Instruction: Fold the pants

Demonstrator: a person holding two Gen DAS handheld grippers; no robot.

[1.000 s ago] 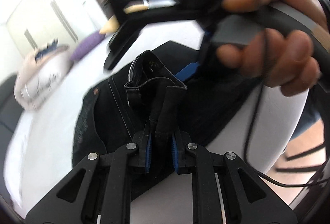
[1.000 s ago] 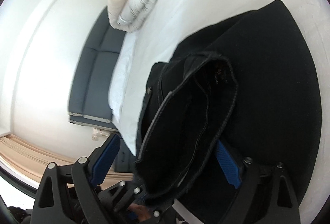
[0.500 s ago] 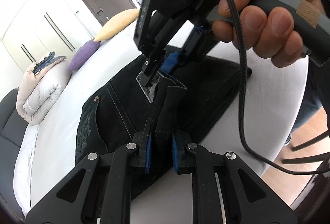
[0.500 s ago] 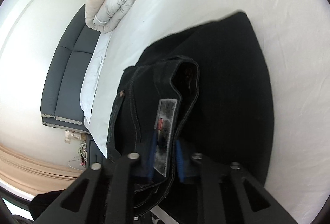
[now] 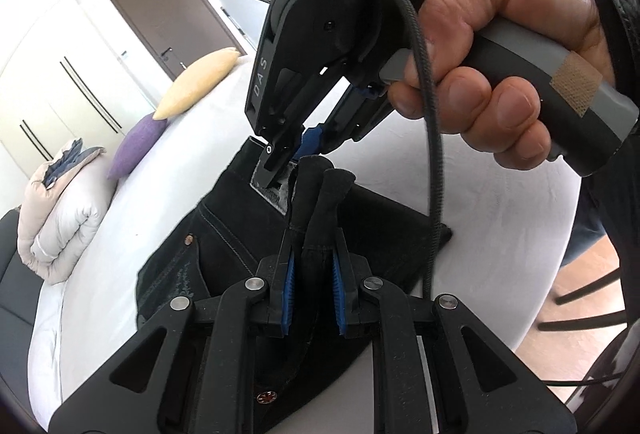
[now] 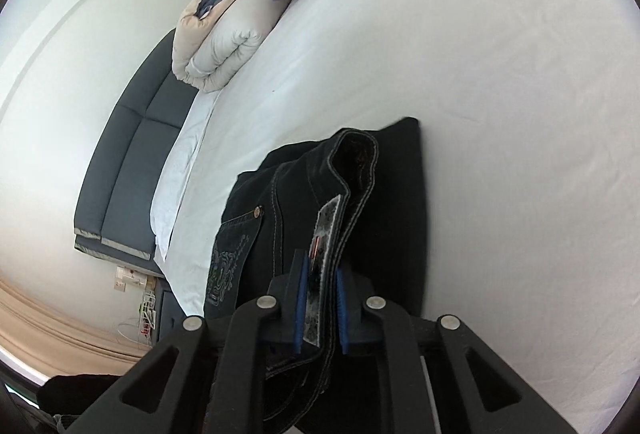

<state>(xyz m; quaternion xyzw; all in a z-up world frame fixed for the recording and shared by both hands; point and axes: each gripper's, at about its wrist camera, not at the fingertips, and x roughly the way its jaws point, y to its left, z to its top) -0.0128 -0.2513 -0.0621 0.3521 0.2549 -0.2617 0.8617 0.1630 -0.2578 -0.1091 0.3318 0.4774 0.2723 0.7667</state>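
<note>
A white bed (image 6: 500,82) carries the black pants (image 6: 400,202), which lie folded near its edge. The left gripper (image 5: 313,298) has its fingers clamped on a raised fold of the waistband. The right gripper (image 6: 320,310) pinches the waistband at its label.

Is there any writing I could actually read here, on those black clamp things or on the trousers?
"DAS": white letters down the side of the right gripper, seen from the left wrist camera.
Grey waistband label on the black pants: small red print, too blurred to read.
Nothing else legible.
</note>
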